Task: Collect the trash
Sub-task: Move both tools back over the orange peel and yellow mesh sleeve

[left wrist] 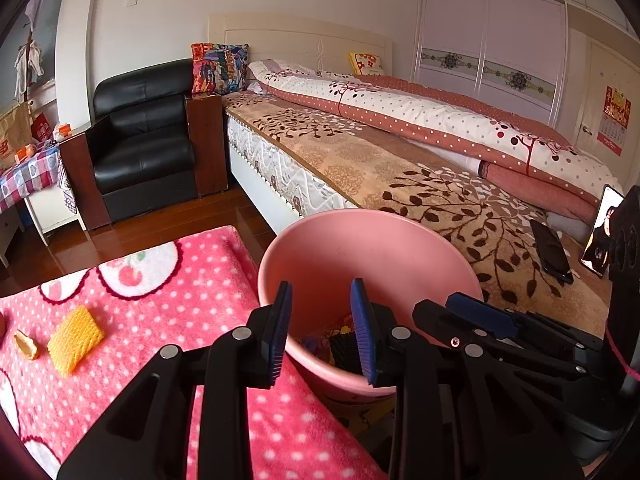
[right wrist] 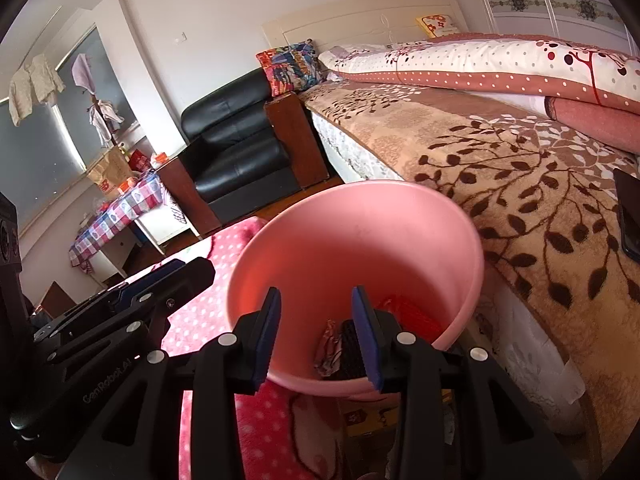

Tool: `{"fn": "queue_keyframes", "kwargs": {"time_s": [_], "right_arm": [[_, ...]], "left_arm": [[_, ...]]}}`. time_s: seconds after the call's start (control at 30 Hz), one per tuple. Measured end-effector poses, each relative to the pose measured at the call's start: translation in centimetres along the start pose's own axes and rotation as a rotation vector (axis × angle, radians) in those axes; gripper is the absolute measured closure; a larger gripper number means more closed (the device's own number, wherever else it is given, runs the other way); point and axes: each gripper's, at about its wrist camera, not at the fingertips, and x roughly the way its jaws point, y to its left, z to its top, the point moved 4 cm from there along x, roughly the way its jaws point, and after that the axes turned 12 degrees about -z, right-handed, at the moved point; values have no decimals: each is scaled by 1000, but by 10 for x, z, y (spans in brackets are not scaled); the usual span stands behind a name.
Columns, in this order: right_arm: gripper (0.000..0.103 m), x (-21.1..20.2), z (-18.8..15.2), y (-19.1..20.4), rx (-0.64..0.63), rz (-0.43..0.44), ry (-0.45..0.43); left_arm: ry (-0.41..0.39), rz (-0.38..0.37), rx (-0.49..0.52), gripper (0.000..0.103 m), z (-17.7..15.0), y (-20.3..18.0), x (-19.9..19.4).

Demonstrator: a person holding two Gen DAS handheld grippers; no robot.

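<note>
Both hand-held grippers, left and right, hang parted and empty over the pink bin, while the remaining yellow wafer lies leftward on the pink blanket, nearer the left, long axis diagonal.

Both wrist views look steeply down, close over the round pink plastic bucket. Left view sits left of it, right view right; both share the bed behind it

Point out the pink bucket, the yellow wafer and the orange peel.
Bucket (left wrist: 360, 248): left wrist view, inner back wall.
Wafer (left wrist: 75, 339): left wrist view, middle of its ridged face.
Peel (left wrist: 26, 345): left wrist view, its curved middle.
</note>
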Motion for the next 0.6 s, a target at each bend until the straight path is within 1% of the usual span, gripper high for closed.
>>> {"fn": "queue_keyframes", "kwargs": {"time_s": [0.33, 0.4, 0.6], "right_arm": [[65, -27, -17, 40, -45, 71, 4], [63, -31, -23, 50, -56, 88, 6], [60, -40, -38, 79, -95, 125, 17]], "left_arm": [[-19, 53, -28, 73, -16, 17, -42], [-24, 78, -38, 73, -21, 24, -53], [-37, 148, -63, 73, -34, 41, -80]]}}
